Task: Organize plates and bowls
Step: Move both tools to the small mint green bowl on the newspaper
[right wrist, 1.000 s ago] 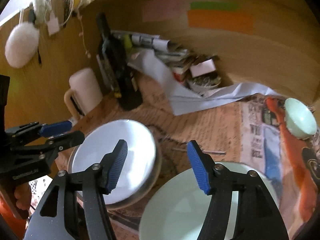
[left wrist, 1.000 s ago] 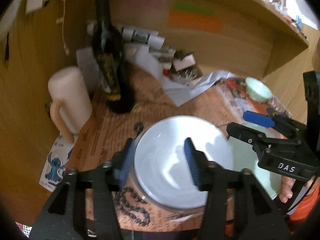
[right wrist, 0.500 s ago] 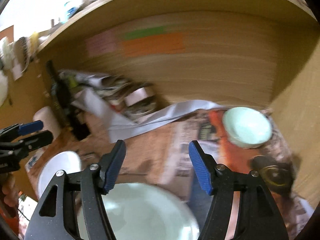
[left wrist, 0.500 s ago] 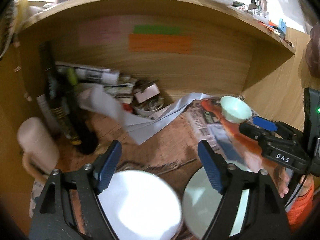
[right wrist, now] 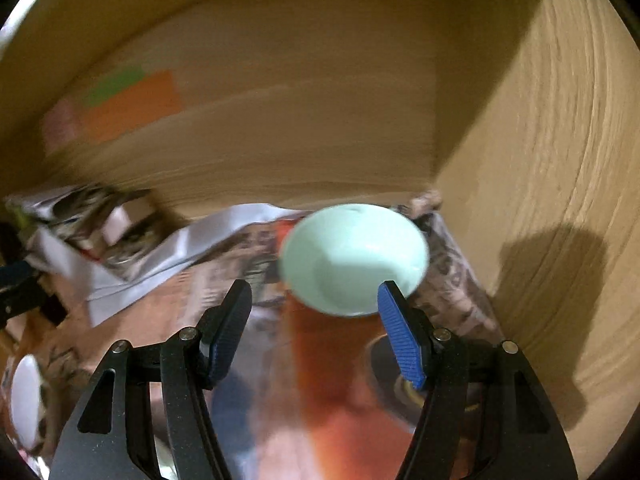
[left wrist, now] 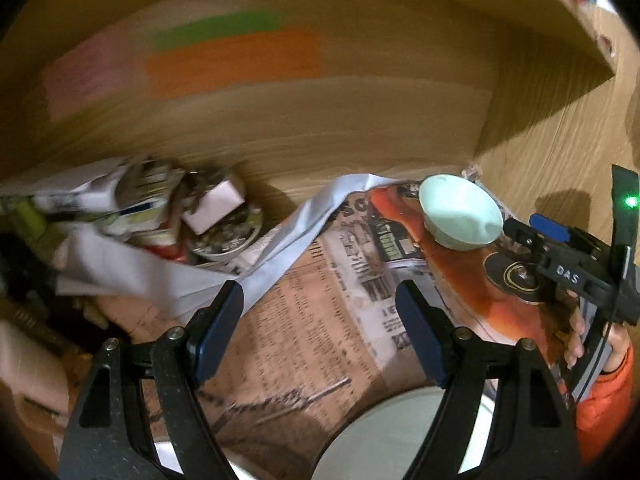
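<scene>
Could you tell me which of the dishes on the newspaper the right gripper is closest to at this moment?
The small mint-green bowl by the right wall, just ahead of the open right gripper. The pale plate lies near the open left gripper instead.

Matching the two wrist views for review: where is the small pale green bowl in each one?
Left wrist: bowl at right of middle, on newspaper, beyond the right gripper.
Right wrist: bowl at centre, just ahead of the open fingers.
Shared landmark: the orange paper on the back wall.
</scene>
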Demonstrator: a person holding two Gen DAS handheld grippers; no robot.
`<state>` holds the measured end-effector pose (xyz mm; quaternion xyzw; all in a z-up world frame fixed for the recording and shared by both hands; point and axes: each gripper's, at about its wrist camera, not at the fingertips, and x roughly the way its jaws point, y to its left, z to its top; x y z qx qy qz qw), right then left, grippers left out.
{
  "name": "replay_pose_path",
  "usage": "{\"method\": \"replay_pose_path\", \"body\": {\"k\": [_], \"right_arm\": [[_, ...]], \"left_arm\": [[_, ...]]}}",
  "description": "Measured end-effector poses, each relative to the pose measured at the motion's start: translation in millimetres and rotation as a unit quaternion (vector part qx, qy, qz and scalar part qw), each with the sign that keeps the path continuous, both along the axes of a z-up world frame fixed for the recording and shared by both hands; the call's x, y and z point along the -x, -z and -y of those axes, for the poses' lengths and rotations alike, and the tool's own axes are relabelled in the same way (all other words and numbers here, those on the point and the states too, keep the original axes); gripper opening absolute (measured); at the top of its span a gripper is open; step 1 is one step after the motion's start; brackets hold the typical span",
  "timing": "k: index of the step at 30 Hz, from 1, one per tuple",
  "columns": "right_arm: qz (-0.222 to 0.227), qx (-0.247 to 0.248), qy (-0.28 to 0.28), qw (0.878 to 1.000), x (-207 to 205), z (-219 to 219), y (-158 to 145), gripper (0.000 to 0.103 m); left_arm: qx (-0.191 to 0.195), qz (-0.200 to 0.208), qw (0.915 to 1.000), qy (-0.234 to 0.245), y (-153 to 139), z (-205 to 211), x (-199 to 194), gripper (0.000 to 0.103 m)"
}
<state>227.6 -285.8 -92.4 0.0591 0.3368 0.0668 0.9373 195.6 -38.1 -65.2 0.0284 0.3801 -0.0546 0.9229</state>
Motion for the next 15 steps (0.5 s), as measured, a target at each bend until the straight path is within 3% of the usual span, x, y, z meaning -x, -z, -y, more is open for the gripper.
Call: {"method": "replay_pose_path", "body": {"k": [9,15], "right_arm": [[-0.067,0.006,0.04,0.997,-46,22,38,0.062],[-0.096,-0.001,0.052,0.994,-60,28,57,0.058]], "left_arm": [[-0.024,-0.061,0.9975,0.026,27,36,-71,0.079],[-0.031,-0.088,0.9951,0.03,44,44,-98,0.079]]}}
